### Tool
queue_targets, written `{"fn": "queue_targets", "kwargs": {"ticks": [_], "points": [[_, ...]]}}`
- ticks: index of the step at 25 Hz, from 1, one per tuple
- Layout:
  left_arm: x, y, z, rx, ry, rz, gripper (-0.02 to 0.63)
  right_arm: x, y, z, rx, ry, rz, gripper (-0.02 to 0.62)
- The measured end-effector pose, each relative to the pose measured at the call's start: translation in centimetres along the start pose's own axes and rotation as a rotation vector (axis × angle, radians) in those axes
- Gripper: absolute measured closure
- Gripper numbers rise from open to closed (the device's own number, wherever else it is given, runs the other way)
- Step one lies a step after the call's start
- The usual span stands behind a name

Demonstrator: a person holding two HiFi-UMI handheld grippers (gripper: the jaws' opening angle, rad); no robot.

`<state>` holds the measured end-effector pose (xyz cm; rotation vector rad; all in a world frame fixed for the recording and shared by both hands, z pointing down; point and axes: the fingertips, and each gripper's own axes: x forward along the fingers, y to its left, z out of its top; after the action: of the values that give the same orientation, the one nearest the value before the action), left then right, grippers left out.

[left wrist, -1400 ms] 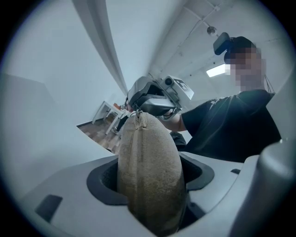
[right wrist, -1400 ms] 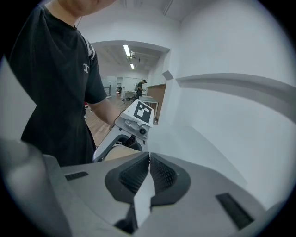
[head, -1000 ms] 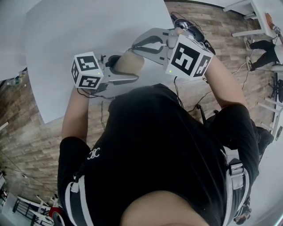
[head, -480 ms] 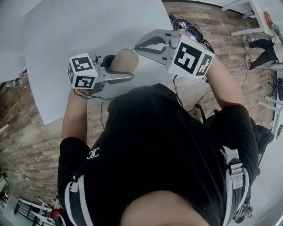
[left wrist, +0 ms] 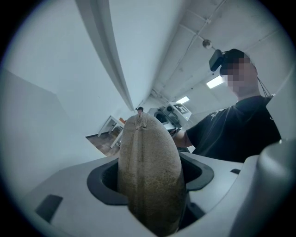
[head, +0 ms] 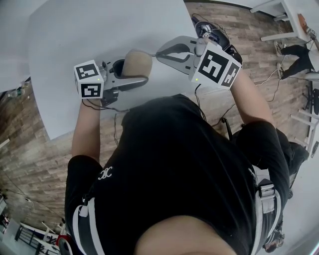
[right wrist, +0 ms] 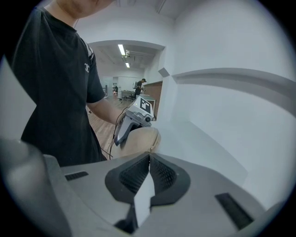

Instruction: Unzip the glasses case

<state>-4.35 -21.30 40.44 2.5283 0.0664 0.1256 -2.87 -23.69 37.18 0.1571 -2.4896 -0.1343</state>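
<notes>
Gripping the glasses case (head: 137, 63) from both sides, the left gripper (head: 134, 75) has its jaws spread wide and pressed onto the tan, fabric-covered shell. Case is held up in the air over the near part of the table (head: 89, 35), not resting on it. In the left gripper view the case (left wrist: 150, 176) fills the gap between the jaws, with its seam running up the middle toward the far tip.

Right gripper (head: 162, 53) comes in from the right, jaws clenched tight together, tips right at the case's right-hand end. Right gripper view shows the closed tips touching the case's end (right wrist: 138, 139). It's probably pinching the zip pull there, but that part is too small to confirm. Zip looks closed along the visible seam.

Table is plain white and matte. Floor (head: 40, 144) is wood-look planks, grey-brown. Dark cables (head: 209, 29) lie on the floor beyond the right gripper. White furniture legs (head: 279, 15) at top right of the head view. Person wears a black T-shirt (head: 189, 164). Ceiling strip lights (right wrist: 121, 48) run down a long white room behind.
</notes>
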Motion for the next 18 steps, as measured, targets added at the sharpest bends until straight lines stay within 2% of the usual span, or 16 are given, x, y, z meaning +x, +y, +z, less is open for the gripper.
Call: {"fn": "queue_targets", "kwargs": {"ticks": [9, 15, 18], "points": [[0.1, 0.5, -0.5, -0.027, -0.013, -0.002, 0.287, 0.5, 0.3, -0.9, 0.046, 0.004, -0.018, 0.577], [0.1, 0.0, 0.6, -0.066, -0.104, -0.034, 0.287, -0.1, 0.6, -1.0, 0.08, -0.013, -0.017, 0.577], [-0.7, -0.1, 1.1, -0.104, -0.181, -0.054, 0.287, 0.3, 1.0, -0.5, 0.077, -0.021, -0.019, 0.577]]}}
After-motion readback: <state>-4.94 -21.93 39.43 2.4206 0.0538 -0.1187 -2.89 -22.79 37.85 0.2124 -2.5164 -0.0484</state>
